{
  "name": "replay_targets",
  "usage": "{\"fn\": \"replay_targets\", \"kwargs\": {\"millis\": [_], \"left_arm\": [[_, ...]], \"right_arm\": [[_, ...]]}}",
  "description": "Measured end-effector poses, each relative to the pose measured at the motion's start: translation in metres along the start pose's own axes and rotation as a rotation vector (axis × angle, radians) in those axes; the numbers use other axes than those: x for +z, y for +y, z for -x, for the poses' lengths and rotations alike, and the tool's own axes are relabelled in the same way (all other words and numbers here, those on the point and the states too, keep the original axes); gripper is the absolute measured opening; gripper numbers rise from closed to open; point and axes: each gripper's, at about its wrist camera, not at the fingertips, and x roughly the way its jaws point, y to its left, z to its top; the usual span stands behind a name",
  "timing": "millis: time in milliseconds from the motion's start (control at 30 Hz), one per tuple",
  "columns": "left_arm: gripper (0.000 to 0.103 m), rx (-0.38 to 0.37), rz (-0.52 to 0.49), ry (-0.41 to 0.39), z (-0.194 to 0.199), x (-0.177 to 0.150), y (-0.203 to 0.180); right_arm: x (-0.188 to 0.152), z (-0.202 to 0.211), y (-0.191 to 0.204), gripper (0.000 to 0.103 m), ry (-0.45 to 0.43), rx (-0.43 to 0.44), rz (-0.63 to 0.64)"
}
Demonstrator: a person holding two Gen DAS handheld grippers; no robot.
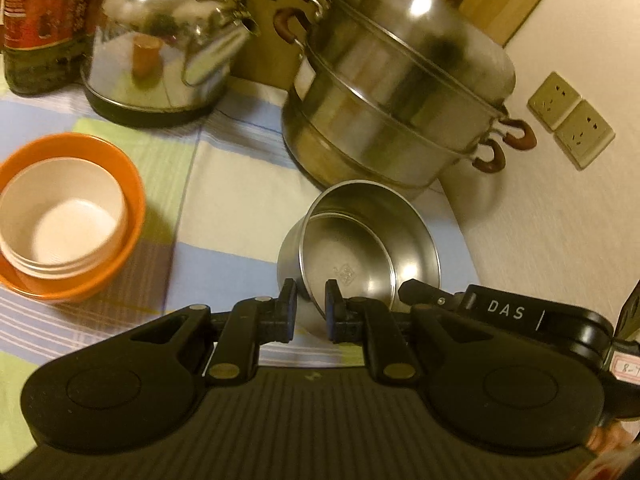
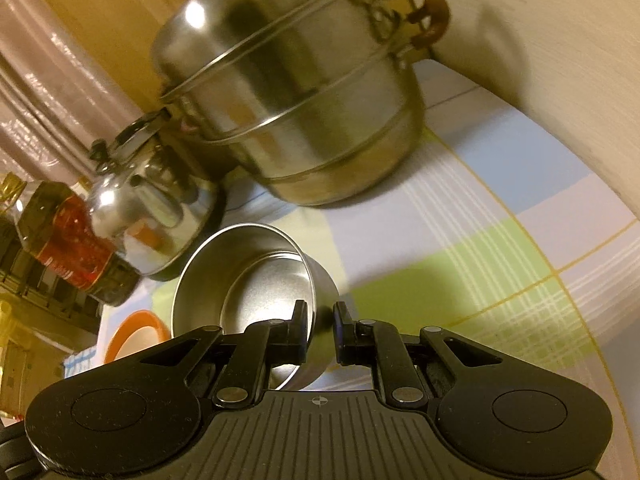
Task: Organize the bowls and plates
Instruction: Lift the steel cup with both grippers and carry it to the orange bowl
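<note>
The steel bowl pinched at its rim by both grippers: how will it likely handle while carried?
The steel bowl looks thin-walled and rigid, so probably light. Its polished rim likely slips, with the left gripper and right gripper gripping only its edge. It already tilts, so may swing.

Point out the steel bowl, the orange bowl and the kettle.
steel bowl (image 1: 352, 256): left wrist view, inner floor.
orange bowl (image 1: 134, 184): left wrist view, right rim.
kettle (image 1: 160, 40): left wrist view, shiny body.
</note>
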Motion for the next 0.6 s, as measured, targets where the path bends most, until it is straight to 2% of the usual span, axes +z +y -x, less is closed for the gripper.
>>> {"fn": "replay_targets", "kwargs": {"millis": [600], "left_arm": [[0.012,0.042,0.025,-0.099,0.046,0.004,0.034]], "right_arm": [[-0.012,0.0,0.049,0.013,0.007,0.088,0.068]]}}
